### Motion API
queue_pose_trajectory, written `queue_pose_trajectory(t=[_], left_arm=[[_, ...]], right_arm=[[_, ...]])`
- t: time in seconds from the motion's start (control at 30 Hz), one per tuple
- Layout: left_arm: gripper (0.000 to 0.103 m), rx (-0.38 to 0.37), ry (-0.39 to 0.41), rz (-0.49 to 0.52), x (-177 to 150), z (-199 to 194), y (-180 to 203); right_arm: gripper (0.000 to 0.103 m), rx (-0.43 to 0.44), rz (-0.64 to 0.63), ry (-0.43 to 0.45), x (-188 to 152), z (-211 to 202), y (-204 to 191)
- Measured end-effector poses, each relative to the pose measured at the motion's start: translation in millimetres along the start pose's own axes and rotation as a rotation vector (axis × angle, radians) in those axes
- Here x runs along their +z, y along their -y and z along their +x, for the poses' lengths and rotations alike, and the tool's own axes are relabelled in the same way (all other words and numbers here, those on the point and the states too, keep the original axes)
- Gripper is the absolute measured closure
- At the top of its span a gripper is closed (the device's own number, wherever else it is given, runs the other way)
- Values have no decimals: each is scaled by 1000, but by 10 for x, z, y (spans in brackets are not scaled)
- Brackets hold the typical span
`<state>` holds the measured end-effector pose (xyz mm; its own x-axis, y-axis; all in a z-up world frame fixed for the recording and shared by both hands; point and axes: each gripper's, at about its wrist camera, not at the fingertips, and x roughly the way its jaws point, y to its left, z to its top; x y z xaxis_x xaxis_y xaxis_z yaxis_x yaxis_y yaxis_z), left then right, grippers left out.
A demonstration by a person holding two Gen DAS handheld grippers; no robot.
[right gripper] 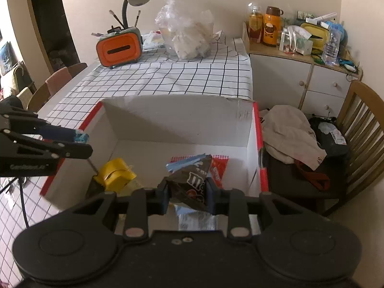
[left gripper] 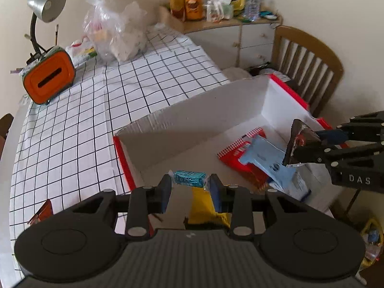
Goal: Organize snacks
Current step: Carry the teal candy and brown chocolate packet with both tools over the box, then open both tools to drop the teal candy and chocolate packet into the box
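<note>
A teal candy (left gripper: 190,179) was pinched in the left claw (left gripper: 190,187) above the near rim of the red-edged box (left gripper: 192,110). A dark M&M's bag (right gripper: 192,184) was clamped in the right claw (right gripper: 187,192) over the box's right half. Open white floor was left in the box's far part. The desk (left gripper: 72,129), under a checked cloth, was bordered by a wooden chair (right gripper: 360,129).
</note>
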<state>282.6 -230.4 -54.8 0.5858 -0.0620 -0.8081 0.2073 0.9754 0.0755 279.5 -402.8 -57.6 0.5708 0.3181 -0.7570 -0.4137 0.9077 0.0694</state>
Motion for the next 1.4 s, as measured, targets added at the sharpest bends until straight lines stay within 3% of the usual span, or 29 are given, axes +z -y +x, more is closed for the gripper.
queue_pose_trajectory(t=[0.37,0.5,0.7,0.93,1.03,1.4], left_arm=[[69,111,-129,62,261,443,178],[69,118,-193,49,276,610,152],[68,109,-228,36,272,680,148],[62,122,-219,37,268,648,168],[53,124,-197,27,264,585,155],[43,85,-86,-15,185,155,139]], right_arm=[[74,29,62,-39,245,433,198],[74,27,59,-76,254,550,232],[74,36,40,-102,215,599,231],[73,44,7,-112,224,547,209],[73,38,-10,-111,216,495,209],[71,101,-32,-58,217,145,145]])
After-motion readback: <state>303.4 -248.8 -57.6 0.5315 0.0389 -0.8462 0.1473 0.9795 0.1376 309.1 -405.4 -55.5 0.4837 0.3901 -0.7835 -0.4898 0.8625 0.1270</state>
